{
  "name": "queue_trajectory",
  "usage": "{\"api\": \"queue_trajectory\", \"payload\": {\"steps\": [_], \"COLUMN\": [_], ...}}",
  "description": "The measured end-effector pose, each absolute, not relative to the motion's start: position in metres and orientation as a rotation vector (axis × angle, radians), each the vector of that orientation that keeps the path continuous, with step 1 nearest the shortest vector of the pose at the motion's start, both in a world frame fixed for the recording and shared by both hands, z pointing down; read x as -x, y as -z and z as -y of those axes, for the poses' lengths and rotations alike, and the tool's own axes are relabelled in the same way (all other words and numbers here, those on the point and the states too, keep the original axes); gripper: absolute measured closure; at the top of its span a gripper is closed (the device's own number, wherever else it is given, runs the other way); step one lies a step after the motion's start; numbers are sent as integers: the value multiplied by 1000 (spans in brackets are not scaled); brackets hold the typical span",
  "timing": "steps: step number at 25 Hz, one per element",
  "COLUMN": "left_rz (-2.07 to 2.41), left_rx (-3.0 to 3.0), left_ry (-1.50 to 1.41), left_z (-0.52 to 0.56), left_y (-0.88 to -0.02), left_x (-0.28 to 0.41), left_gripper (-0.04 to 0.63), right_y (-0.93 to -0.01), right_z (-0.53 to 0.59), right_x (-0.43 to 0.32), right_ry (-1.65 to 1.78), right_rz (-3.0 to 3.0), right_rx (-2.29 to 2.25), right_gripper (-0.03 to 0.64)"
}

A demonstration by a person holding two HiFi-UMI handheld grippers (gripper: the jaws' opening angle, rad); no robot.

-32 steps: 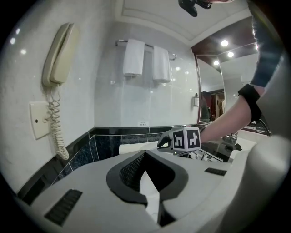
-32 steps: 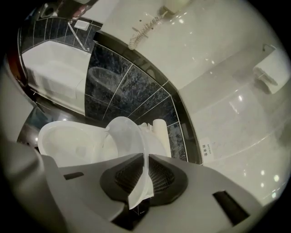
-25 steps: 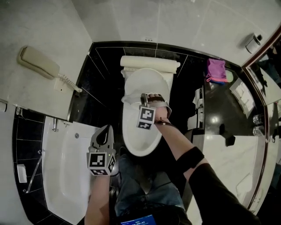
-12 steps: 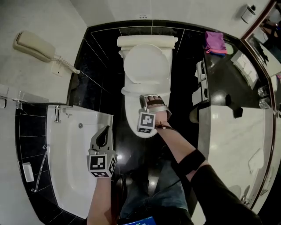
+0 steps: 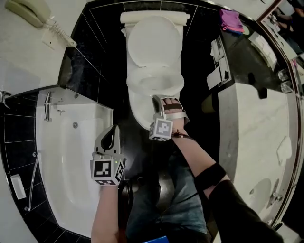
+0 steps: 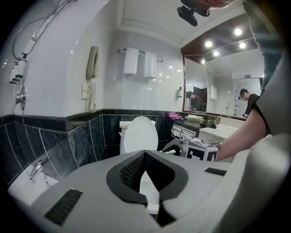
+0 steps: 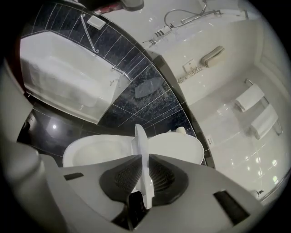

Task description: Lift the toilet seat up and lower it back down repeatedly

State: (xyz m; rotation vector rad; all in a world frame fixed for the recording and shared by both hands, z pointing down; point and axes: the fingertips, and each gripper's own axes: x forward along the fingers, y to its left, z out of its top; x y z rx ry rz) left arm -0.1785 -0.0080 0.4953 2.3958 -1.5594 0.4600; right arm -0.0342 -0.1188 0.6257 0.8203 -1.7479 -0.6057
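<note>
The white toilet stands at the top centre, its lid [image 5: 154, 40] upright against the cistern and its bowl [image 5: 156, 85] open. My right gripper [image 5: 156, 98] is at the front rim, shut on the front edge of the toilet seat [image 5: 137, 97]. In the right gripper view the seat [image 7: 141, 141] stands edge-on between the jaws of the right gripper [image 7: 142, 157], with the bowl [image 7: 97, 150] on one side and the lid [image 7: 179, 148] on the other. My left gripper [image 5: 114, 129] hangs over the dark floor beside the bathtub, shut and empty. In its own view the left gripper [image 6: 144, 154] faces the toilet lid [image 6: 140, 135].
A white bathtub [image 5: 71, 156] fills the left. A wall phone [image 5: 26, 12] hangs at the top left. The vanity counter [image 5: 256, 123] runs down the right, with a pink cloth [image 5: 232, 20] on it. My legs in jeans [image 5: 166, 209] stand on the black floor before the toilet.
My right gripper has come down and toward me with the seat, from over the middle of the toilet to its front rim. The left gripper sank a little beside the tub.
</note>
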Motion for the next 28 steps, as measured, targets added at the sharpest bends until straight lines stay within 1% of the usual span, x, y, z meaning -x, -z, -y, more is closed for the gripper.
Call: {"api": "queue_trajectory", "payload": {"steps": [12,20,28], "left_rz": [1498,1490,1485], "left_rx": [-2395,-2426,-2417], "left_ry": [-455,-461,-487], "left_z": [-17,-12,-19], "left_y": [-599,-645,-699], "left_x": [180,177,184], "left_gripper": [594,595,595], "right_y": [-705,-793,-876], "right_z": [48,5,-12], "right_x": [46,50,51], "right_ry": [668,599,520], "right_rz": [1765,1801,1794], "right_rx": [-843,-838,-814], "right_gripper": [553,554,561]}}
